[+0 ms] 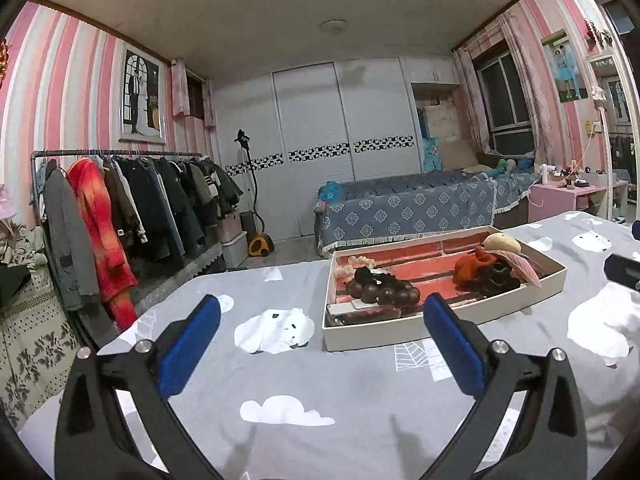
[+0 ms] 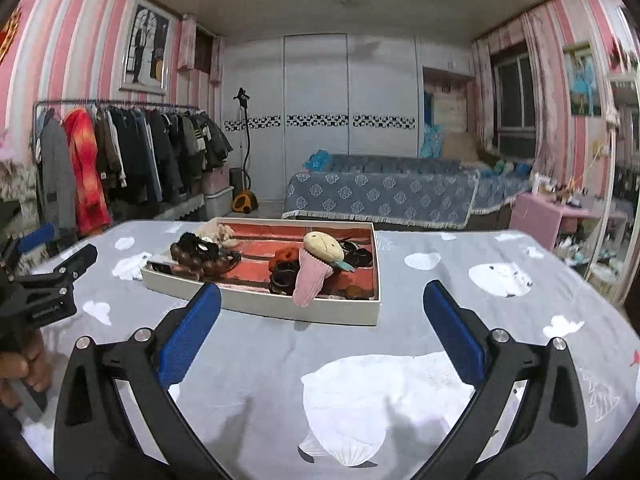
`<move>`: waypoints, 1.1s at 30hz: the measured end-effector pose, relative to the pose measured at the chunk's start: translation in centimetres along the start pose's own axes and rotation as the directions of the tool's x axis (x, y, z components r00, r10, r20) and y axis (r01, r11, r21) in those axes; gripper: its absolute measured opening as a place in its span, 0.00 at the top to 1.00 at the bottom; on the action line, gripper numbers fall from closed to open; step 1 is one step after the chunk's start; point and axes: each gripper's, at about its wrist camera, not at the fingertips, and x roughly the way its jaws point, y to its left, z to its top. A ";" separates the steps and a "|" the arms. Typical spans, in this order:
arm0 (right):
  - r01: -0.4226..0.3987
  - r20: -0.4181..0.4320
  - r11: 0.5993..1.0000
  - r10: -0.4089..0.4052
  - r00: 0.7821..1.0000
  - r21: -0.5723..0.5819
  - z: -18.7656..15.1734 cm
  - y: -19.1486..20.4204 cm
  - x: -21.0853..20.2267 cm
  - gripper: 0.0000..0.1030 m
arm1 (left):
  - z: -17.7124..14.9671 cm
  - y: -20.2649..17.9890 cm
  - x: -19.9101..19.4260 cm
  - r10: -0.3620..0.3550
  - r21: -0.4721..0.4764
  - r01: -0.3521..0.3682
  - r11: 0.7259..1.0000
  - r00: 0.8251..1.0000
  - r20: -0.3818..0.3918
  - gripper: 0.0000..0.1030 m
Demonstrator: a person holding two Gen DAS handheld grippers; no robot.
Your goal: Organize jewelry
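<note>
A: What surrounds the shallow white cardboard box with the red brick-patterned floor [image 1: 448, 316]?

B: It lies on a bed under a grey sheet printed with white bears and clouds [image 1: 280, 384], right of centre in the left wrist view and centre-left in the right wrist view. Behind it, across the floor, one daybed under a blue flowered cover [image 1: 404, 208] runs along the far wall, with one yellow garment steamer on a black pole [image 1: 256, 216] to its left and one metal rack crowded with hanging coats [image 1: 132, 208] at the left edge.

A: And inside the box?

B: One string of large dark brown wooden beads [image 1: 380, 292] at the near left end, black hair ties [image 1: 372, 274] just behind it, one orange fabric scrunchie [image 1: 474, 264] toward the right, and one cream and pink plush ornament [image 2: 318, 264] that leans over the near wall. The smaller dark pieces I cannot count.

A: Anything blocking the way in?

B: Only bare sheet between the box and either tool.

A: The tongs?

B: The left tongs [image 1: 322, 314] are released, blue pads spread wide, with nothing between them. The right tongs [image 2: 322, 302] are the same, splayed and empty. At the left edge of the right wrist view, a hand [image 2: 20, 368] grips the other tool's black body.
</note>
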 end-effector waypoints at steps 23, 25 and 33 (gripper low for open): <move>0.012 -0.053 0.998 -0.015 0.998 -0.056 -0.5 1.3 0.9 0.04 | -0.2 0.7 0.0 -0.021 -0.035 0.020 0.999 0.999 -0.030 0.04; 0.013 -0.055 0.999 -0.016 0.998 -0.052 -0.5 1.2 1.0 0.04 | -0.2 0.7 0.1 -0.023 -0.036 0.022 0.999 0.999 -0.032 0.04; 0.009 -0.064 0.999 -0.012 0.998 -0.052 -0.6 1.2 1.2 0.04 | -0.3 0.9 0.2 -0.027 -0.055 0.025 0.998 0.999 -0.039 0.04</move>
